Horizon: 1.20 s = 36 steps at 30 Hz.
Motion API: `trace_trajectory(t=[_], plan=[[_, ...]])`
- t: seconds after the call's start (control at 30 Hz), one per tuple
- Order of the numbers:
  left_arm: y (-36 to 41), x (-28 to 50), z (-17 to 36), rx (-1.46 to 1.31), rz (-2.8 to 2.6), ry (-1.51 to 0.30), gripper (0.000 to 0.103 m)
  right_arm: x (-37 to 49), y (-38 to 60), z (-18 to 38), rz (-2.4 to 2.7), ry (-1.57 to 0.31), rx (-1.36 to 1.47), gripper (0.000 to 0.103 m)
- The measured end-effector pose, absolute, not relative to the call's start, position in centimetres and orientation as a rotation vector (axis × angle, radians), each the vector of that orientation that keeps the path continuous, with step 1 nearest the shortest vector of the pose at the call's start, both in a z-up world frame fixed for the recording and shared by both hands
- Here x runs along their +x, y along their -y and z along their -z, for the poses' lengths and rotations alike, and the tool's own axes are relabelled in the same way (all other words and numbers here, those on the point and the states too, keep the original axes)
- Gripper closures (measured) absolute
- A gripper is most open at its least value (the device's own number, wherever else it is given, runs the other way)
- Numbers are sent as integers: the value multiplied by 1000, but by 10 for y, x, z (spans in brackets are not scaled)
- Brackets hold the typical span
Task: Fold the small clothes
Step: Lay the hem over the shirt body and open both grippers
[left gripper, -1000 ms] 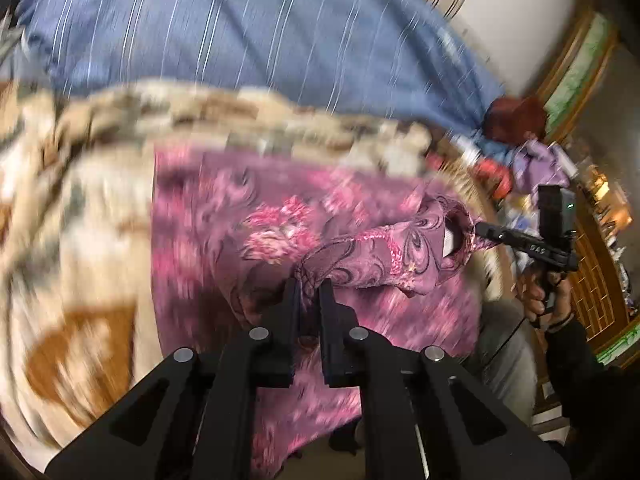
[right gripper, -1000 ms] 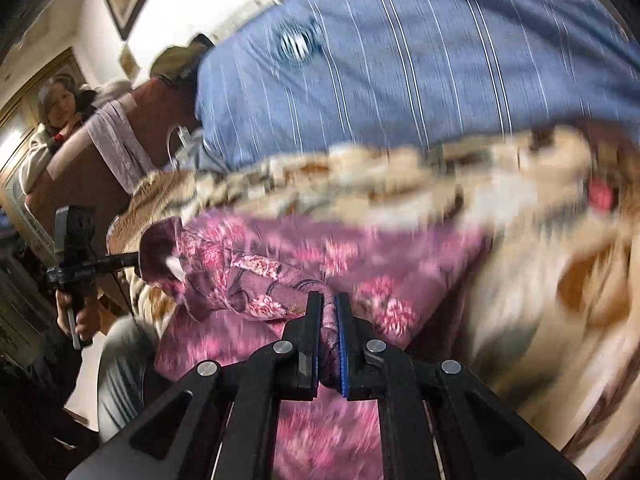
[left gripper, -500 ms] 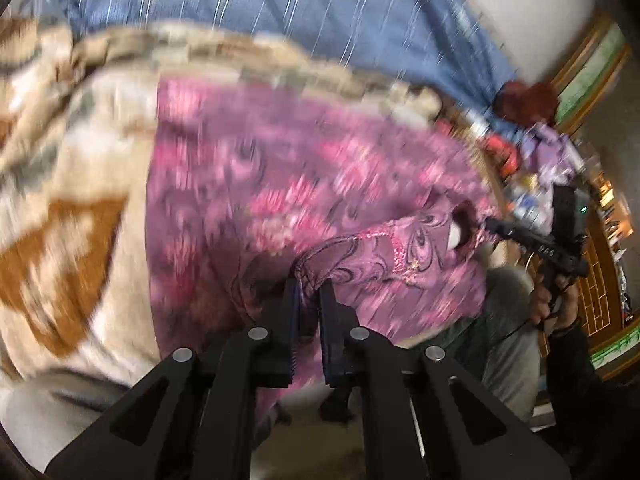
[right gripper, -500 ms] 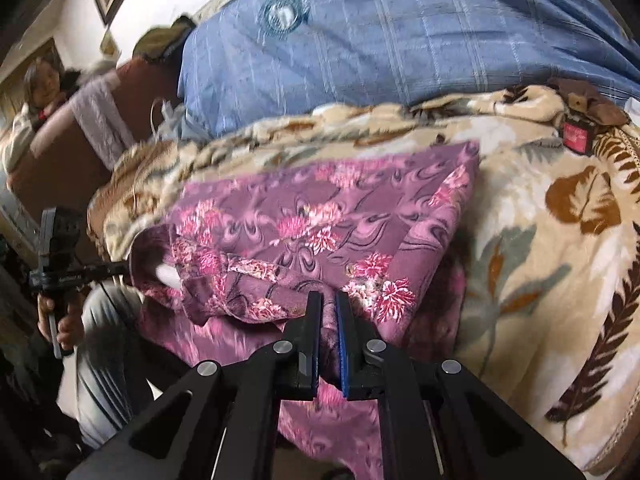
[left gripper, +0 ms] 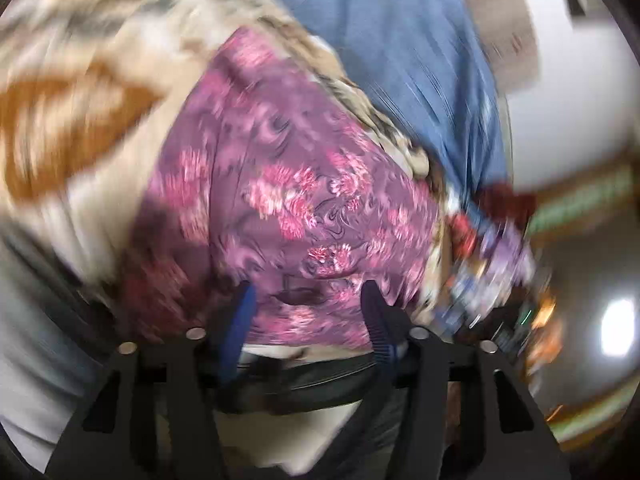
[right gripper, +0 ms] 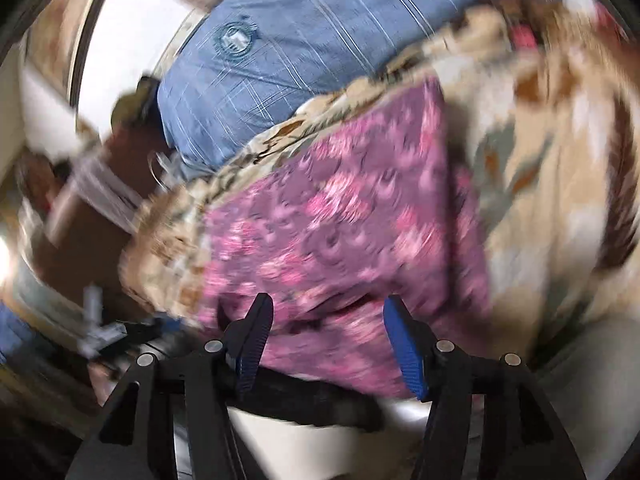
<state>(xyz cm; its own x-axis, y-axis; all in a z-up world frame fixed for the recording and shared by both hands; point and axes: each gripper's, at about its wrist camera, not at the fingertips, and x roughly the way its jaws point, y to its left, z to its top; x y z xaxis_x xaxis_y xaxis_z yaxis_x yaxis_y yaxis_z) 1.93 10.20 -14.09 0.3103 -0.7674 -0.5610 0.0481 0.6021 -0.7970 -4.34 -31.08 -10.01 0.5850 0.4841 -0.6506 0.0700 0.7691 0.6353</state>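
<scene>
A purple garment with pink flowers (left gripper: 280,184) lies folded on a beige leaf-patterned blanket (left gripper: 80,92); it also shows in the right wrist view (right gripper: 352,220). My left gripper (left gripper: 308,296) is open, its blue-padded jaws spread over the garment's near edge, holding nothing. My right gripper (right gripper: 326,312) is open too, jaws spread over the garment's near edge. Both views are motion-blurred.
A blue striped pillow (left gripper: 420,60) lies behind the blanket, also seen in the right wrist view (right gripper: 300,40). Cluttered small items (left gripper: 492,248) sit at the right of the left wrist view. A brown chair with a person (right gripper: 80,208) is at the left.
Both grippers were shut on the garment's edge and holding it up. Both have opened and let go, and the garment now lies flat on the blanket. Both cameras have swung.
</scene>
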Motion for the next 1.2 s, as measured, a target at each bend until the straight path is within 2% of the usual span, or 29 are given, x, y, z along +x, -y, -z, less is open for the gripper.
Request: trace_trajectory(t=[0.13, 0.27, 0.43, 0.5, 0.53, 0.57, 0.6, 0.63, 0.67, 0.73, 1.0, 1.1, 1.2], plan=[[-89, 15, 166, -898, 571, -1182, 49, -36, 296, 133, -249, -981, 826, 43], [-87, 13, 171, -984, 488, -1170, 42, -25, 294, 145, -199, -944, 965, 43], [-80, 18, 179, -1063, 415, -1202, 42, -4, 293, 158, -136, -1002, 1023, 43], [-79, 19, 182, -1070, 368, -1213, 42, 2, 292, 163, -109, -1026, 1025, 46], [-77, 20, 184, -1071, 361, -1217, 44, 1, 291, 164, -88, -1032, 1019, 56], [-74, 21, 184, -1056, 357, -1223, 58, 1, 292, 165, -78, -1035, 1011, 69], [-71, 20, 183, -1039, 358, -1222, 71, -1, 294, 165, -75, -1037, 994, 75], [-70, 20, 181, -1016, 357, -1219, 90, -3, 295, 165, -66, -1041, 975, 83], [-71, 19, 179, -998, 354, -1212, 91, -5, 295, 165, -56, -1044, 955, 91], [-74, 18, 175, -995, 355, -1185, 96, -8, 295, 165, -56, -1050, 918, 96], [-82, -7, 125, -805, 415, -1055, 99, -35, 290, 128, -113, -1016, 789, 97], [-81, -7, 129, -762, 405, -1061, 99, -45, 284, 116, -108, -1002, 733, 97], [-70, -1, 152, -659, 348, -1086, 99, -45, 278, 127, -86, -1033, 686, 97]])
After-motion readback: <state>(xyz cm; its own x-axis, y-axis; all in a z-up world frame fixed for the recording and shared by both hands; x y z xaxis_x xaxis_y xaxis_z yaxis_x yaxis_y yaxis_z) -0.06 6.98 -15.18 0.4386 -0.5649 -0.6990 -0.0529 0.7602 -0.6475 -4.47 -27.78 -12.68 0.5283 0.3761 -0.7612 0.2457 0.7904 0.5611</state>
